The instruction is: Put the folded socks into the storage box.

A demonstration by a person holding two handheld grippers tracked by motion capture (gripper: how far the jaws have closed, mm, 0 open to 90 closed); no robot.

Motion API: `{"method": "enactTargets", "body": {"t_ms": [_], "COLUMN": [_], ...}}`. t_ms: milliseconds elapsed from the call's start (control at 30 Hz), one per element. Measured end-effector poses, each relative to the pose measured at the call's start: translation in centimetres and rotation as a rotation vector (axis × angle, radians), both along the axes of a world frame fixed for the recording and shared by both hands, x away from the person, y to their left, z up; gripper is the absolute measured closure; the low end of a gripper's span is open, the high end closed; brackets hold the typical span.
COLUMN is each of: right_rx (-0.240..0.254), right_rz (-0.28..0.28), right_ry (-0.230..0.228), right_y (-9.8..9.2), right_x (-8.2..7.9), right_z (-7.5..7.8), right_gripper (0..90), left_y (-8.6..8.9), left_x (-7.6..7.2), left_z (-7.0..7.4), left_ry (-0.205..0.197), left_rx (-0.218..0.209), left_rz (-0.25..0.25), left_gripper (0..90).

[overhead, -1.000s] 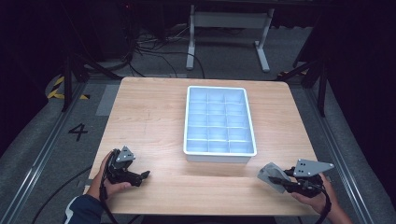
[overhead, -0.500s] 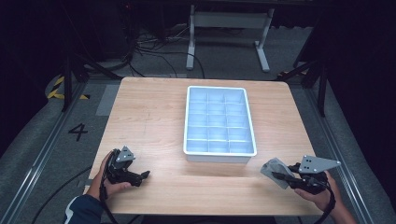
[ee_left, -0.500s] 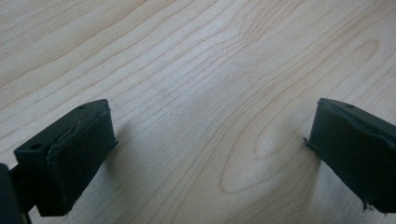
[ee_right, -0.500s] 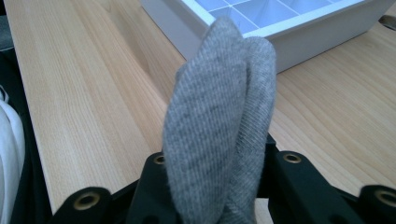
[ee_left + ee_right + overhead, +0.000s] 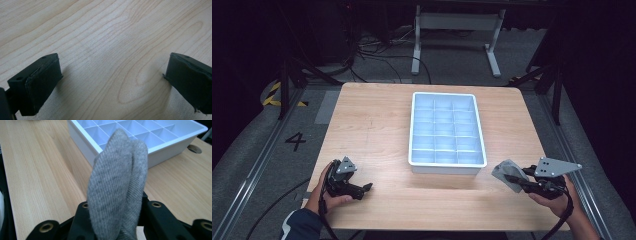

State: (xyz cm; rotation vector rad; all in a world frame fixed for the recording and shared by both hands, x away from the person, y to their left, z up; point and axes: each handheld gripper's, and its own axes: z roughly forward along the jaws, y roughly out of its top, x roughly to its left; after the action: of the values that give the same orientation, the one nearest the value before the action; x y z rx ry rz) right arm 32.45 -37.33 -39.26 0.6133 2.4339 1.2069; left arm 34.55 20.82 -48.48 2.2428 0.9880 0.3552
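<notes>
**Grey cloth in the right gripper, ready for the tray**

Starting at the left, our left gripper (image 5: 362, 189) rests low at the near left corner of the table (image 5: 372, 125), its jaws spread wide over bare wood with nothing between them. It has no part in the work at this moment, as far as we can judge.

In the middle stands the white tray (image 5: 448, 165), divided into many small compartments, all of which look bare from above.

At the right, our right gripper (image 5: 518, 181) hovers just off the tray's near right corner, its jaws pinching a grey cloth (image 5: 117, 182). We take this to be the carrying step: the cloth is lifted and not yet placed. The next move, we think, calls for swinging it left and forward over a compartment, lowering it inside the walls, and only then letting go.

The cloth is a soft, ribbed knit, folded double so that two rounded layers stand upright from the jaws. It looks limp and may flop or spread on release.
</notes>
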Motion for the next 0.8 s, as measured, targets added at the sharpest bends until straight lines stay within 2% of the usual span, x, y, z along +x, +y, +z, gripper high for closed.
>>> {"method": "enactTargets", "body": {"t_ms": [367,567,800], "right_rx": [-0.013,-0.020,-0.057], "right_rz": [0.020,0.039,0.068], "right_ry": [-0.030,-0.052,-0.059], "right_y": [1.4,2.9,5.2], "right_x": [1.4,2.4,3.7], "right_z": [1.5,2.6,3.2], "right_gripper": [71.4,71.4,71.4], "left_y": [0.0,0.0,0.0], "left_x": [0.0,0.0,0.0], "left_z": [0.0,0.0,0.0], "left_ry": [0.000,0.000,0.000], "left_rx": [0.000,-0.001,0.000], "left_rz": [0.000,0.000,0.000], "left_gripper": [0.5,0.5,0.5]}}
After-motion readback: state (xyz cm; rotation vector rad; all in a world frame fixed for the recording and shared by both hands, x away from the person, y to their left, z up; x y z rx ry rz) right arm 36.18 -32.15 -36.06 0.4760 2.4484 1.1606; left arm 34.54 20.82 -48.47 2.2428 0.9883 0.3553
